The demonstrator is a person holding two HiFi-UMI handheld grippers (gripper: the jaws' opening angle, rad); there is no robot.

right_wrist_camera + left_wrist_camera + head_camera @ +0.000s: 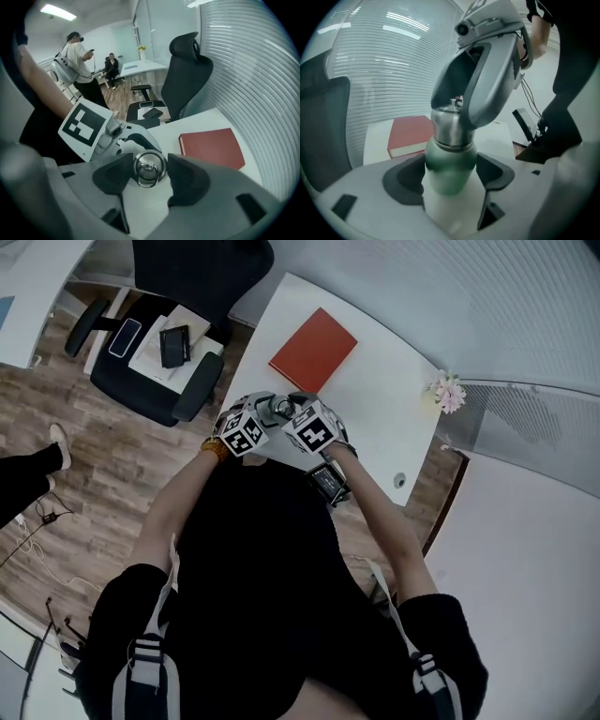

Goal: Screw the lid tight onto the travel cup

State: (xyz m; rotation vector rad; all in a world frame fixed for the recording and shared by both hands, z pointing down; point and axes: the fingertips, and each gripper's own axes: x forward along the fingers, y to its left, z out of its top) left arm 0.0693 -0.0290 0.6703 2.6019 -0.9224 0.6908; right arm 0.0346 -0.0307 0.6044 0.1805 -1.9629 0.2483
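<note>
Over the desk edge, left gripper straddles the travel cup, right gripper its lid, both unclenched: likely the grasping step, so clamp, then twist.

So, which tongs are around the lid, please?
The right tongs straddle the steel lid from above; the left tongs flank the green travel cup below.

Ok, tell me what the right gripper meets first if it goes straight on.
The right gripper would likely meet the silver lid of the travel cup first; it sits straight ahead between the open jaws.
</note>
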